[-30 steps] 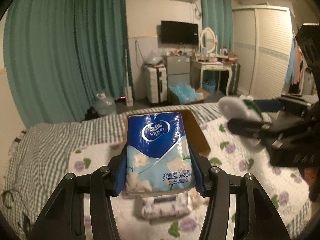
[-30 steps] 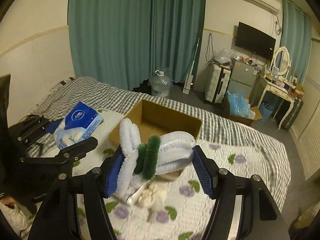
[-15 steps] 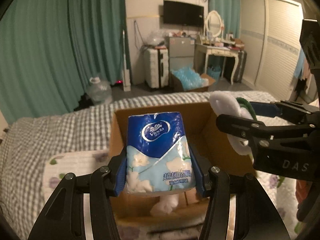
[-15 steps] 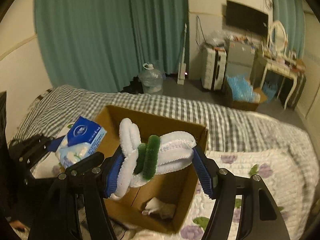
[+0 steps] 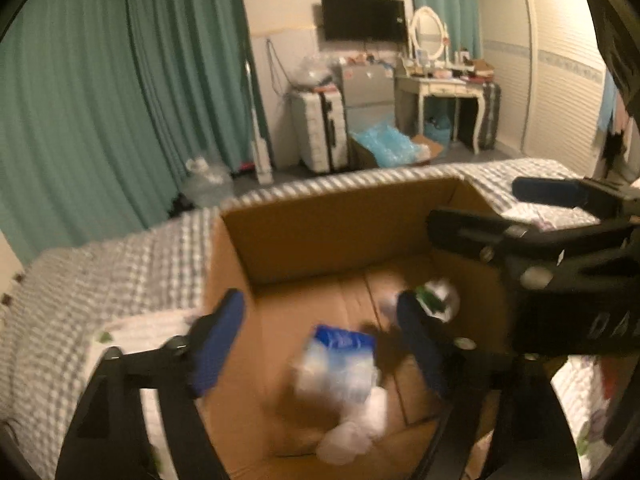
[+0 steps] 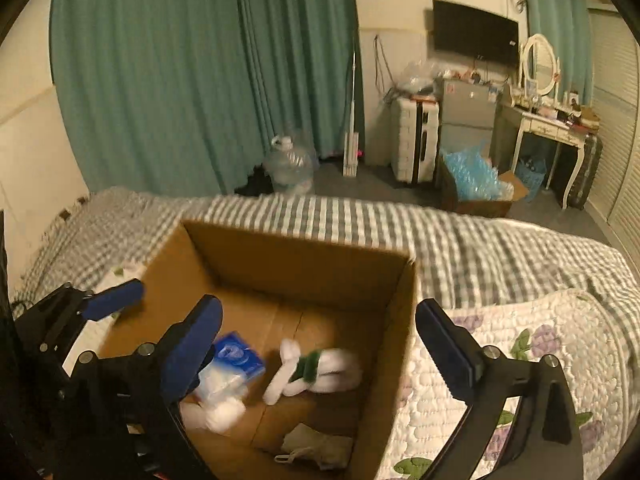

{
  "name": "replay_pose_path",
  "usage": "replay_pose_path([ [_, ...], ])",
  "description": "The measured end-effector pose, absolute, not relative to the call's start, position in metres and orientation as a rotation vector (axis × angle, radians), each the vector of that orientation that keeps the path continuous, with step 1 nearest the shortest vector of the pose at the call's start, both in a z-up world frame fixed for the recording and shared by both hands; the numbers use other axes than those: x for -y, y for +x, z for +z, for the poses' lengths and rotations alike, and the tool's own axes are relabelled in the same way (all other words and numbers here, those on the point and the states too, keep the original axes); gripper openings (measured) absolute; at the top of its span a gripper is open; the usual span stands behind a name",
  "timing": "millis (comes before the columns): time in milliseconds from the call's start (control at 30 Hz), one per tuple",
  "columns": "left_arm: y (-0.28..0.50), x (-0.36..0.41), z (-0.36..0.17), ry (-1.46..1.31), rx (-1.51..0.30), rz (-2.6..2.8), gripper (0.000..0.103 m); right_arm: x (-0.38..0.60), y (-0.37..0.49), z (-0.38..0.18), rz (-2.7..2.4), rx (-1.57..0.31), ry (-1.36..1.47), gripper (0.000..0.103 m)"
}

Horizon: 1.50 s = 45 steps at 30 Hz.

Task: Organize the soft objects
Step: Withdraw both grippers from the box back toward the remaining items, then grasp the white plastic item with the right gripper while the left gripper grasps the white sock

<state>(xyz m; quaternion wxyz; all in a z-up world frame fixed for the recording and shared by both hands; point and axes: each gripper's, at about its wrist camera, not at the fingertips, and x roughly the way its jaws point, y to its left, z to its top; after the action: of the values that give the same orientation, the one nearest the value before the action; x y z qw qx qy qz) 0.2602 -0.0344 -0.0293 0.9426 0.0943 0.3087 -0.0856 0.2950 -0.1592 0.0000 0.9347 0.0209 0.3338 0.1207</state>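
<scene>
Both grippers over box, jaws opening, loads dropped inside.

Left gripper (image 5: 320,336) and right gripper (image 6: 320,336) hang above the open box (image 6: 296,248) on the bed (image 6: 500,240); both sets of jaws are opening, wide apart, pads touching nothing, so each item falls clear into the box. One tissue pack (image 6: 234,364) lies at 9 o'clock on the box floor, one white plush (image 6: 316,372) with a green band near centre, one white fluffy lump (image 6: 212,414) at 8 o'clock touching the pack, one grey cloth (image 6: 316,446) at 6 o'clock. Count: two grippers, one box, four soft items, all judged inside.
</scene>
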Motion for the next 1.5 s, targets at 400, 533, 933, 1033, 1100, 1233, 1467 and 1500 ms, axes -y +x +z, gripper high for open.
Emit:
replay_pose_path([
  [400, 0.188, -0.002, 0.061, 0.123, -0.512, -0.091, 0.098, 0.196, 0.202, 0.113, 0.192, -0.543, 0.091, 0.103],
  [533, 0.146, -0.017, 0.096, 0.104, -0.436, -0.089, 0.099, 0.196, 0.156, 0.149, 0.224, -0.507, 0.073, 0.103],
  [933, 0.051, -0.048, 0.128, 0.081, -0.409, -0.144, 0.099, 0.176, 0.048, 0.180, 0.283, -0.459, -0.074, 0.103],
  [1033, 0.037, -0.049, 0.115, 0.103, -0.413, -0.126, 0.099, 0.178, 0.037, 0.168, 0.297, -0.474, -0.075, 0.103],
  [1100, 0.031, -0.050, 0.104, 0.113, -0.430, -0.123, 0.099, 0.179, 0.033, 0.157, 0.310, -0.490, -0.072, 0.103],
  [1233, 0.028, -0.053, 0.079, 0.107, -0.467, -0.112, 0.099, 0.178, 0.038, 0.121, 0.322, -0.548, -0.091, 0.103],
  [1467, 0.039, -0.055, 0.020, 0.066, -0.555, -0.074, 0.099, 0.169, 0.064, 0.038, 0.289, -0.659, -0.176, 0.102],
  [1500, 0.043, -0.054, 0.010, 0.061, -0.568, -0.071, 0.099, 0.167, 0.071, 0.021, 0.277, -0.686, -0.187, 0.101],
])
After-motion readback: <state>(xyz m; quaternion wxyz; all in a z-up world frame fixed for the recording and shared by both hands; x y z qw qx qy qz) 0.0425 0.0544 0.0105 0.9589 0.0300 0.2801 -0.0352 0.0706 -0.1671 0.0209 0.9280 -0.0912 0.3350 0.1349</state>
